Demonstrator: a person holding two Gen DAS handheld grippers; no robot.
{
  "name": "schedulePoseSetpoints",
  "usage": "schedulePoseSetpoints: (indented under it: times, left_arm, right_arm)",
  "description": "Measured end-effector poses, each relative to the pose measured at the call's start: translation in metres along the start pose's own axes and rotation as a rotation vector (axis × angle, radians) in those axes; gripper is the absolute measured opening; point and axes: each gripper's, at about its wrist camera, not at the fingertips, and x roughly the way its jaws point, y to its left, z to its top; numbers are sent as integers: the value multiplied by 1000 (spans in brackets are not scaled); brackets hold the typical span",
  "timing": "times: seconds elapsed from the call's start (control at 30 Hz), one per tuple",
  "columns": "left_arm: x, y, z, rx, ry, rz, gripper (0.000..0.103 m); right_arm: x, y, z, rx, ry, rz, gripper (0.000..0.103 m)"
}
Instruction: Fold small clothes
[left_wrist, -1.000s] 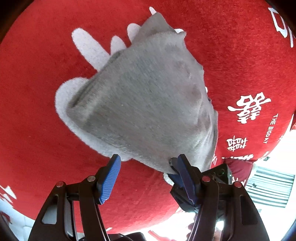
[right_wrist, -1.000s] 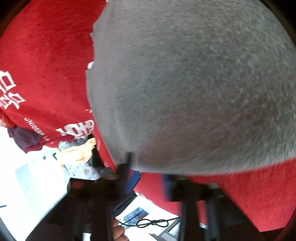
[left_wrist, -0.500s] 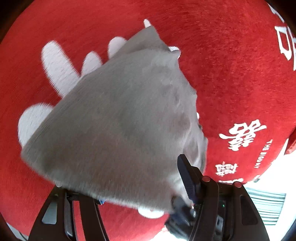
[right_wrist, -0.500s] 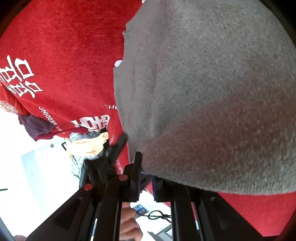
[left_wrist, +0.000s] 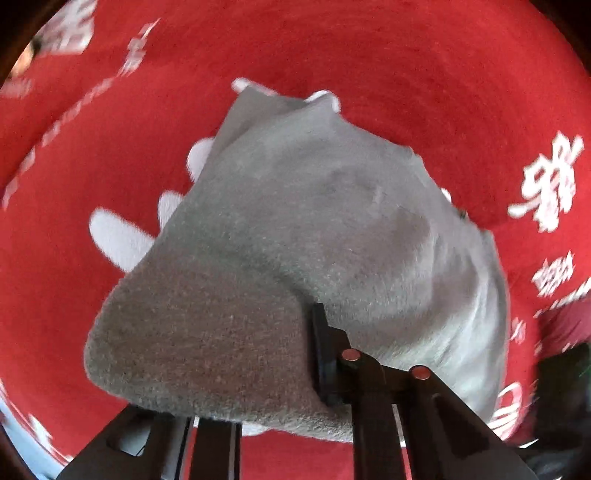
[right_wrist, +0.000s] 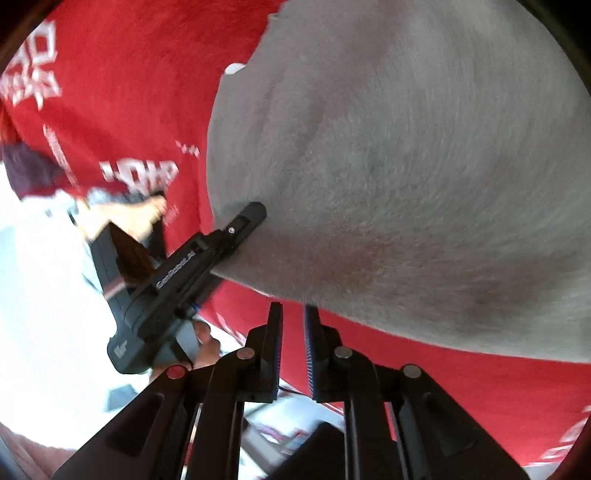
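Note:
A small grey garment (left_wrist: 332, 229) lies on a red cloth with white print (left_wrist: 406, 74), its near edge lifted. My left gripper (left_wrist: 304, 317) has its jaws closing on that edge. The fabric drapes over one finger and hides it, while the other dark finger (left_wrist: 325, 354) presses against it. From the right wrist view the left gripper (right_wrist: 255, 214) bites the garment (right_wrist: 406, 166) at its left border. My right gripper (right_wrist: 293, 317) sits just below the garment's lower edge. Its jaws are opening a narrow gap with nothing between them.
The red cloth (right_wrist: 129, 74) covers the whole surface and ends at an edge on the left, with a bright white floor (right_wrist: 37, 277) beyond. A person's hand (right_wrist: 129, 218) holds the left gripper's handle. A dark purple item (right_wrist: 26, 170) lies by the cloth's edge.
The left gripper slid over the garment's near edge and closed on it. The right gripper let go of the garment's edge, rolled and drew back a little.

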Motion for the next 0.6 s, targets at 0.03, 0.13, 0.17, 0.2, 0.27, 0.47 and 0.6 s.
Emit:
schedulePoseSetpoints:
  times: [0.03,0.13,0.17,0.2,0.27,0.47,0.6]
  left_arm:
    - [-1,-2,-2,28,-8,14,16]
    - [-3,-11,-4,92,-30,52,16]
    - [-3,-15,-5,120,-39,68,16]
    - [-4,-20,-7,162,-53,89,16]
    - [-8,-34,-13,276,-93,142,16]
    - [-17,-61,-33,585,-201,249,16]
    - [-20,-67,-42,714,-242,288,16]
  right_arm:
    - [-8,4,3,-27,-4,-34,33]
    - [-28,19,19,-79,-26,-100,68]
    - [-32,26,28,-99,-31,-108,68]
    - [-36,35,40,-124,-34,-123,68]
    - [-36,55,63,-178,-30,-159,69]
    - [4,121,132,-332,138,-232,74]
    - [48,163,158,-416,292,-283,81]
